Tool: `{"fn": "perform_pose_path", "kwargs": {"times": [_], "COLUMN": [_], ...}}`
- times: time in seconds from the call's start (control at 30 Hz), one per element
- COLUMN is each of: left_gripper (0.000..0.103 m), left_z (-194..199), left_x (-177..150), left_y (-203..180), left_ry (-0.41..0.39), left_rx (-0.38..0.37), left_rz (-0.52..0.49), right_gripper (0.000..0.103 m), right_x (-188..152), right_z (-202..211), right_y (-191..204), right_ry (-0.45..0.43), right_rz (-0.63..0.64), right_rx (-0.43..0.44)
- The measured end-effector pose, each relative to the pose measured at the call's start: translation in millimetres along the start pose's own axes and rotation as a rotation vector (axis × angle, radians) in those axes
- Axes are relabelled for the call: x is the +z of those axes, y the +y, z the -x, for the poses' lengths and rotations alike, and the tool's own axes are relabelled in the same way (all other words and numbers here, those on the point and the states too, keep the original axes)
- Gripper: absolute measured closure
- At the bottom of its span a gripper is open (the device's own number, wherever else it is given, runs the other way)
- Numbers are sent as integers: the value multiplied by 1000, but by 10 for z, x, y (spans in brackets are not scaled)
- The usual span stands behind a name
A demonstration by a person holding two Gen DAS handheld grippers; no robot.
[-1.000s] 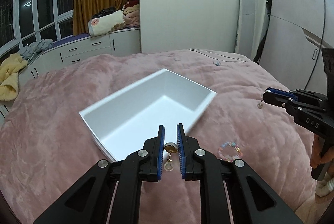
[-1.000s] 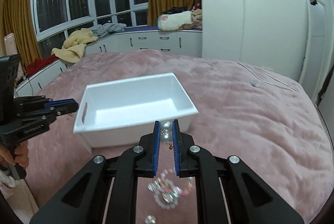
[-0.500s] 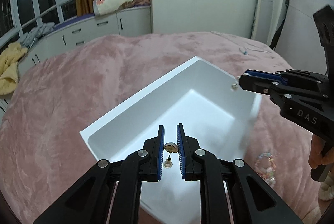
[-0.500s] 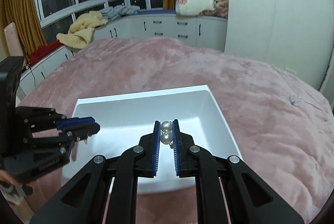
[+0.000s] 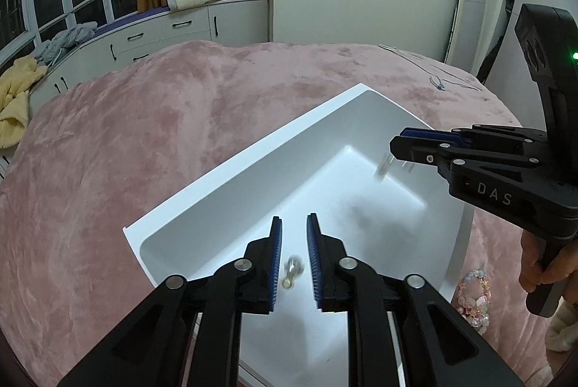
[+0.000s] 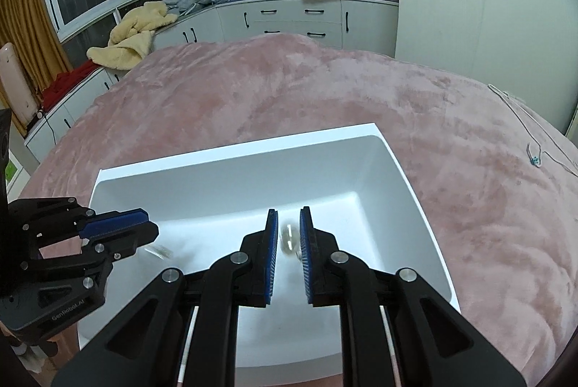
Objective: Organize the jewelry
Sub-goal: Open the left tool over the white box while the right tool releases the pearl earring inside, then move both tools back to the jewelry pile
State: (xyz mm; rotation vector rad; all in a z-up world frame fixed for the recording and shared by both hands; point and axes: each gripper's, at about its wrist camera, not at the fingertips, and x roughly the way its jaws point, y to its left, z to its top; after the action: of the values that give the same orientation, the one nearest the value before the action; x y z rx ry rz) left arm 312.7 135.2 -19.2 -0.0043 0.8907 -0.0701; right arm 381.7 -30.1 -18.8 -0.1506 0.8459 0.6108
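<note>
Grippers over bin [image 5: 231, 166], both opening.
L gripper [image 5: 293, 231] & R gripper [image 6: 288, 224] jaws apart; earrings [image 5: 292, 273] blurred between, unclamped.

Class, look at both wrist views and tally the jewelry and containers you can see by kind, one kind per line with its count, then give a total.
Earrings, blurred, dropping into the bin: 2, one between the opening left tool's pads, one between the opening right tool's pads
Beaded bracelets on the pink blanket: 1
White bins: 1
Total: 4
</note>
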Motion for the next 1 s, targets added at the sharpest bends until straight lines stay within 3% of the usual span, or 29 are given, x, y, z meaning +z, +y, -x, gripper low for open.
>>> {"fn": "perform_pose_path", "kwargs": {"times": [0.07,0.13,0.2,0.57,0.7,1.0], "left_gripper": [76,63,57,44,29,23], "left_z": [26,73,138,813,1160,1389], "left_x": [6,6,15,-1,-149,-614], "left_y": [-32,-65,-101,-515,-745,-1282], "left_ry": [-8,-25,-45,-153,-217,-235], "left_rx": [11,24,35,8,-23,-94], "left_rz": [-11,-23,-32,-109,-118,-171], "right_gripper": [80,53,48,43,37,37], "right_x": [3,9,17,-76,-346,-1075], "right_z": [33,107,213,1131,1579,1888], "right_y": [6,4,-13,-175,-273,-450], "right_ry": [-5,-27,-62,-209,-270,-229], "right_rz": [8,12,3,-13,-24,-40], "right_rx": [-2,-21,-28,-41,-59,-116]}}
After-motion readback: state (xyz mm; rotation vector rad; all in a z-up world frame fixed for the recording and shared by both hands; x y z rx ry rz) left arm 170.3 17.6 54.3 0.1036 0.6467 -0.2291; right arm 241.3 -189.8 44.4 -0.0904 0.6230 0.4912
